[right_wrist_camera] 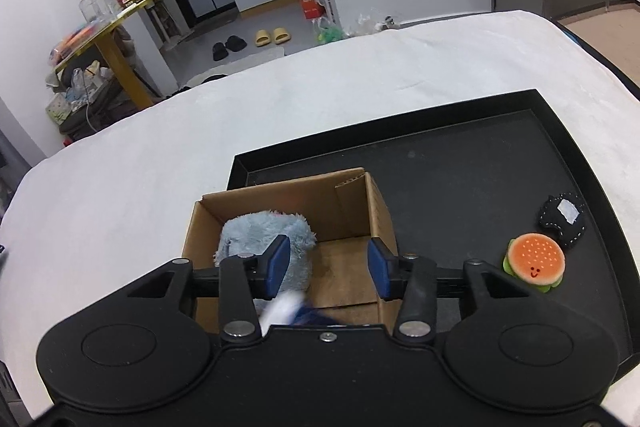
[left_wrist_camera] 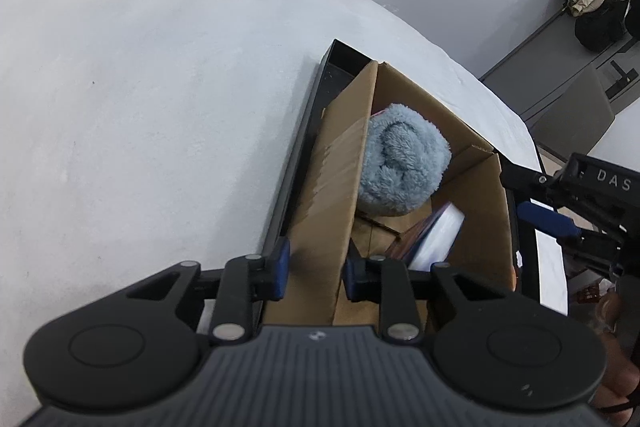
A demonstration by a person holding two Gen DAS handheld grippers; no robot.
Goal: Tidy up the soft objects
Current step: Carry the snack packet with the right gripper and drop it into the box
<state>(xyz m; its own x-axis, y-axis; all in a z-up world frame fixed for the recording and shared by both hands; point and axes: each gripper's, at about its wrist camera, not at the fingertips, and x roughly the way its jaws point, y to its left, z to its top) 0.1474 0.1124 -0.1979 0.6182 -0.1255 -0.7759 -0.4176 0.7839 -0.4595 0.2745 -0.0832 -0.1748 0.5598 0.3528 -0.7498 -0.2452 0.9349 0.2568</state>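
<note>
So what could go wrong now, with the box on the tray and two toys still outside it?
1. The left tongs straddle the cardboard box wall; closing might crush or tip it.
2. The hamburger plush and black felt piece lie near the tray's edge; a clumsy grasp may push them out.

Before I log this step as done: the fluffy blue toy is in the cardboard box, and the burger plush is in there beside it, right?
Not quite. The fluffy blue toy is in the cardboard box, but the burger plush lies outside it on the black tray, next to a dark stitched soft piece. The right wrist view shows this.
</note>
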